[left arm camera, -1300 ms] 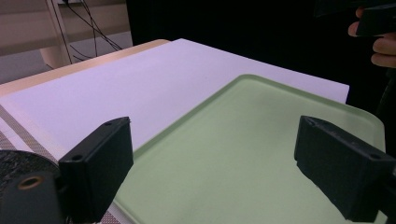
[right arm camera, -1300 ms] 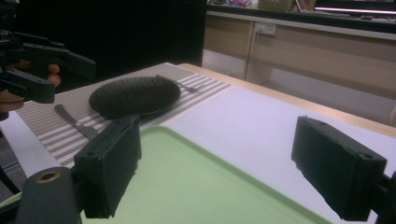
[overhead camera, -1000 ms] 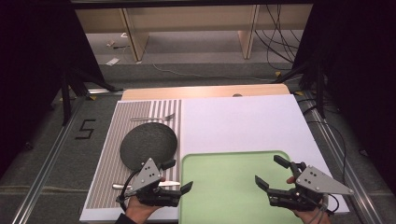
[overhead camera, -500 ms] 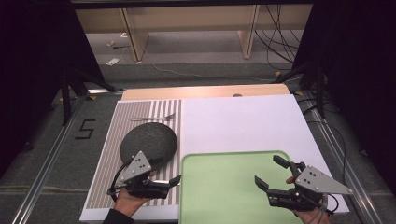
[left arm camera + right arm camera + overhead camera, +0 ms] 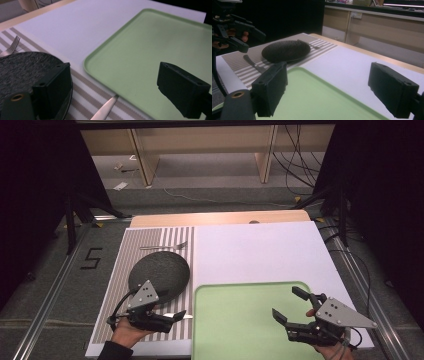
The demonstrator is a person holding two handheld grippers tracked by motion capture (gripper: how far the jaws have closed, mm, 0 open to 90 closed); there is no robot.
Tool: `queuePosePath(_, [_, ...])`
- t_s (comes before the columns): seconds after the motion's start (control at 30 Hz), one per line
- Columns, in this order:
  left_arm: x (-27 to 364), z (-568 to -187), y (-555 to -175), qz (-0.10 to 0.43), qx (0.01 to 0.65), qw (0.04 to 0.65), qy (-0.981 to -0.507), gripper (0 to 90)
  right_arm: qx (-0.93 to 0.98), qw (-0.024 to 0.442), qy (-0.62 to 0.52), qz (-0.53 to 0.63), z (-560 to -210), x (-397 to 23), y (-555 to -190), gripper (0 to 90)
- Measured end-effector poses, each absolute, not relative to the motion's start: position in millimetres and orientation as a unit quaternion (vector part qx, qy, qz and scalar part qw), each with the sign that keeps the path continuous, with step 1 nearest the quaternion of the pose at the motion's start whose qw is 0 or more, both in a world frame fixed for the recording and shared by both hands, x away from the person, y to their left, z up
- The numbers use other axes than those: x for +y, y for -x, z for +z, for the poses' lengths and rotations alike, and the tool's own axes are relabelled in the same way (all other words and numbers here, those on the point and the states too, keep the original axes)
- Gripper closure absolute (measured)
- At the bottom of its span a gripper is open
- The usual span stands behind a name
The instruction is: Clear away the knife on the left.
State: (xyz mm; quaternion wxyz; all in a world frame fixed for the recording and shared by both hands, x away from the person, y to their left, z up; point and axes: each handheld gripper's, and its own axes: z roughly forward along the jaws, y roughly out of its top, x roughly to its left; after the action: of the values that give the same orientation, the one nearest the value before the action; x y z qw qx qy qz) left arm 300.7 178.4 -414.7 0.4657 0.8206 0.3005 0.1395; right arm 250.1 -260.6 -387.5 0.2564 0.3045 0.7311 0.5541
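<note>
Left gripper [image 5: 176,315] jaws apart over a knife [image 5: 103,110] on the striped mat [image 5: 120,317], beside dark plate [image 5: 159,271]. Right gripper [image 5: 290,306] jaws apart over green tray [image 5: 235,320].

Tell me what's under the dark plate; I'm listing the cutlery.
The plate sits on the striped mat. A fork lies just behind it, a knife in front. Anything beneath the plate is covered.
</note>
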Motion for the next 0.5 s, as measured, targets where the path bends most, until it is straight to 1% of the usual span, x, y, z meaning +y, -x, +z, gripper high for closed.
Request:
queuePosePath(0.23, [196,-412,-303,0.128,0.308,0.423,-0.842,14.2,0.731,0.256,-0.304,0.554,-387,-260,-250,16.8])
queuePosePath(0.4, [204,-415,-304,0.126,0.307,0.36,-0.872,14.9,0.732,0.257,-0.304,0.554,-388,-260,-250,16.8])
queuePosePath(0.43, [204,-418,-304,0.129,0.303,0.332,-0.884,15.7,0.732,0.257,-0.304,0.553,-388,-260,-251,16.8])
queuePosePath(0.47, [204,-418,-304,0.129,0.303,0.332,-0.884,16.3,0.732,0.257,-0.304,0.553,-388,-260,-251,16.8])
queuePosePath(0.5, [204,-419,-304,0.13,0.298,0.315,-0.892,16.3,0.732,0.257,-0.305,0.553,-388,-260,-251,16.8])
